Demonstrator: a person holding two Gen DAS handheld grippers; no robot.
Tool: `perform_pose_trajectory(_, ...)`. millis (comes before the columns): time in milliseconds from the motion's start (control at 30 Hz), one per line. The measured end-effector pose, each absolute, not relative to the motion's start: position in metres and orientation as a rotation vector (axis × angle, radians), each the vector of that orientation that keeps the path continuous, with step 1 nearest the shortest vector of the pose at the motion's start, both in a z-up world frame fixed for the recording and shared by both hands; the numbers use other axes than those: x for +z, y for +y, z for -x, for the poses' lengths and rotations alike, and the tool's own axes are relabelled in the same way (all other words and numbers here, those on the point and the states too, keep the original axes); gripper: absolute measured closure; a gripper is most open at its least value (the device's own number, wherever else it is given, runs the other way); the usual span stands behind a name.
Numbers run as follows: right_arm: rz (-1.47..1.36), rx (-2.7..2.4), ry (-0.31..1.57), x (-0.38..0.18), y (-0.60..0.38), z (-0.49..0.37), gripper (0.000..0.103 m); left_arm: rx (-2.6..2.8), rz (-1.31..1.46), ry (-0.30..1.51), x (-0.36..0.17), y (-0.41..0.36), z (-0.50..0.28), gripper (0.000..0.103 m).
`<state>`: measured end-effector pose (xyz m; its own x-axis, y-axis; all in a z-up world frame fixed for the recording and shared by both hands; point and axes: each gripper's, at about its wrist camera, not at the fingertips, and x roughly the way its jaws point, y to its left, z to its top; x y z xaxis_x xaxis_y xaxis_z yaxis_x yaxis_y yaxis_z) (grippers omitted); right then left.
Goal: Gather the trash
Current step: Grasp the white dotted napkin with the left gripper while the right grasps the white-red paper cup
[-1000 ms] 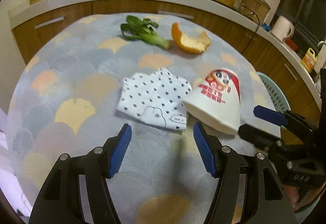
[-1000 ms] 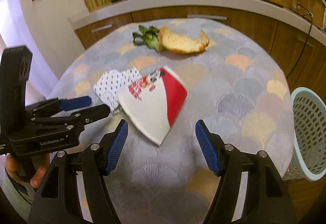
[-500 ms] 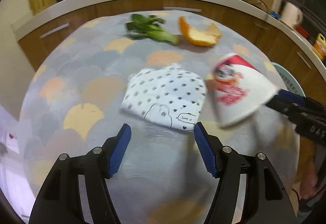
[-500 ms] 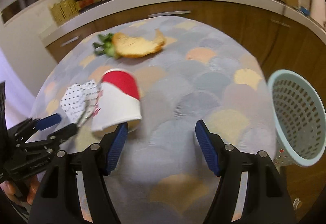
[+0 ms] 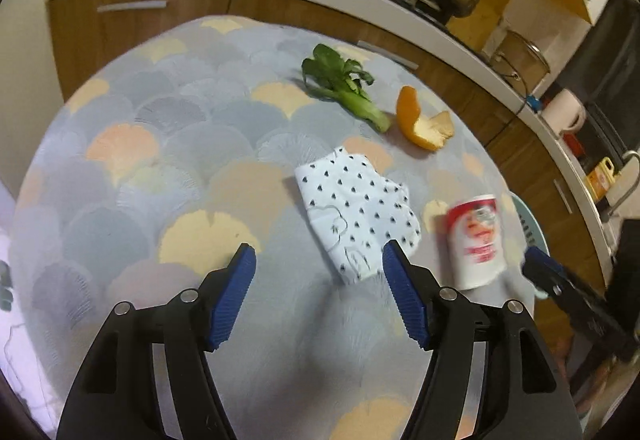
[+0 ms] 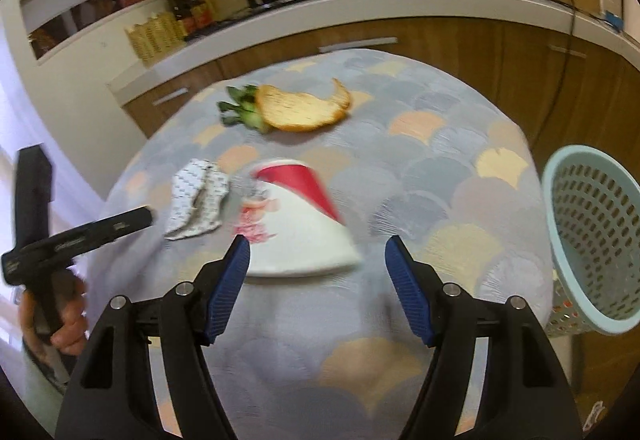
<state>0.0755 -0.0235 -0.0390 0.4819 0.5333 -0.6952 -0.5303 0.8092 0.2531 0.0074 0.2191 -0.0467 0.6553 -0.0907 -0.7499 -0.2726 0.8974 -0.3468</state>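
A red-and-white paper cup (image 6: 298, 226) lies on its side on the round table, just ahead of my open right gripper (image 6: 318, 264); it also shows in the left wrist view (image 5: 476, 246). A crumpled dotted white tissue (image 5: 358, 216) lies beside it, in front of my open, empty left gripper (image 5: 318, 280), nearer its right finger. An orange peel (image 5: 424, 120) and a green vegetable stalk (image 5: 344, 88) lie farther back. The tissue (image 6: 198, 200), peel (image 6: 300, 110) and stalk (image 6: 240, 112) show in the right wrist view too.
A pale blue perforated waste basket (image 6: 596, 248) stands off the table's right edge. The table has a scallop-patterned cloth (image 5: 168, 144). A kitchen counter (image 6: 360, 6) with wooden cabinets, a pan and pots runs behind. The left gripper (image 6: 80, 236) shows at left in the right wrist view.
The paper cup has rolled and shifted on the table, pushed about near the right gripper. Both views have swung; the left gripper has pulled left, away from the cup.
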Motion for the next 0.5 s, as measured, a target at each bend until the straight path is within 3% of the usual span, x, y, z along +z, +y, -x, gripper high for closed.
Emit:
perform_pose_trajectory(133,0.012,0.651,0.855,-0.042,-0.012,-0.078,0.034,0.161,0.400,0.861,-0.049,0.209,-0.029,0.036)
perform_pose_trajectory(267,0.014,0.648,0.883,-0.052,-0.007,-0.089,0.034,0.173,0.321,0.869,-0.051,0.193,-0.046,0.024)
perform_pose_trajectory(500,0.006,0.668,0.916,-0.064,-0.001,-0.104,0.026,0.169,0.249,0.856,-0.053,0.177,-0.057,0.024)
